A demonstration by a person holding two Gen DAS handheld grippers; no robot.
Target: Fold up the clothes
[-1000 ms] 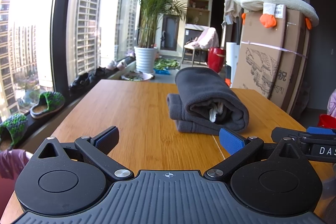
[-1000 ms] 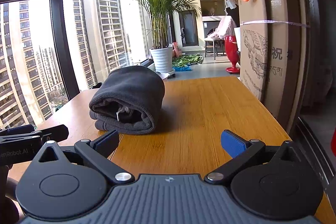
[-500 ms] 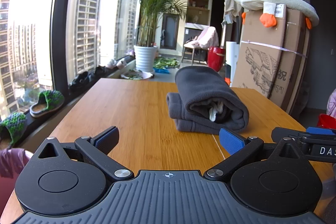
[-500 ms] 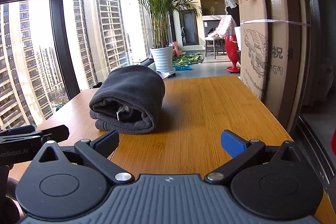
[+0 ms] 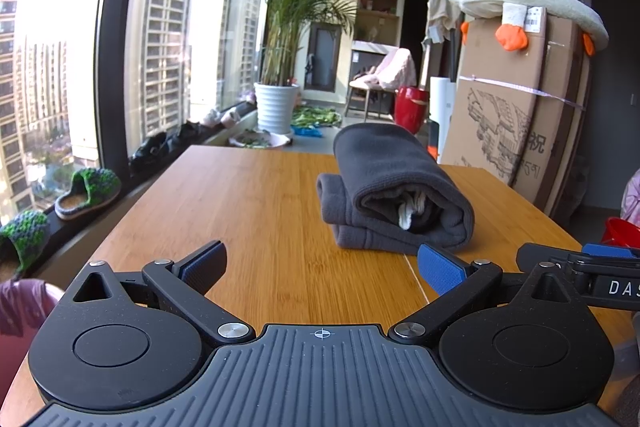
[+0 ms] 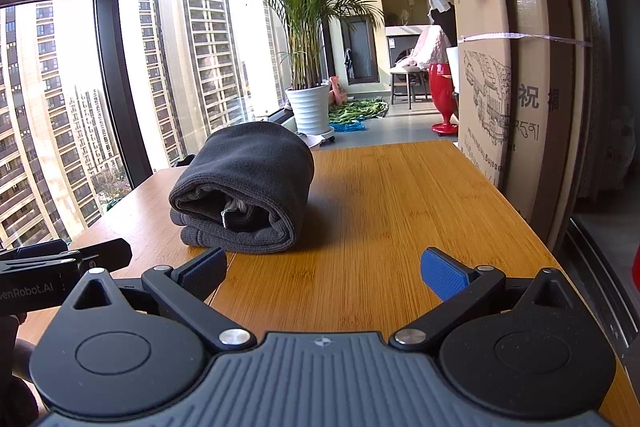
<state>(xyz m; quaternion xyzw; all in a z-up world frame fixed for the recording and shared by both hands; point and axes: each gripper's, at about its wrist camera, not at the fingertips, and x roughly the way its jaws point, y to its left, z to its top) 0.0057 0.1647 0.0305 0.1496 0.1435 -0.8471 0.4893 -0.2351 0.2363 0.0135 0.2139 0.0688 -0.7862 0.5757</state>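
Note:
A dark grey fleece garment [image 5: 394, 189] lies folded into a thick bundle on the wooden table [image 5: 248, 195], with a bit of white drawstring showing in its open end. In the right wrist view the same garment [image 6: 246, 187] sits ahead and to the left. My left gripper [image 5: 322, 267] is open and empty, hovering over the table a short way in front of the bundle. My right gripper [image 6: 324, 269] is open too, holding nothing, with the bundle just beyond its left finger. Each gripper shows at the edge of the other's view.
A tall cardboard box [image 6: 516, 99] with a plush toy on top stands along the table's right side. Large windows run along the left, with slippers [image 5: 86, 187] on the sill. A potted palm [image 5: 278, 103], a chair and a red stool stand beyond the table's far end.
Both grippers have drifted very slightly; the garment looks marginally closer in both views. Jaws stay open and the bundle has not moved.

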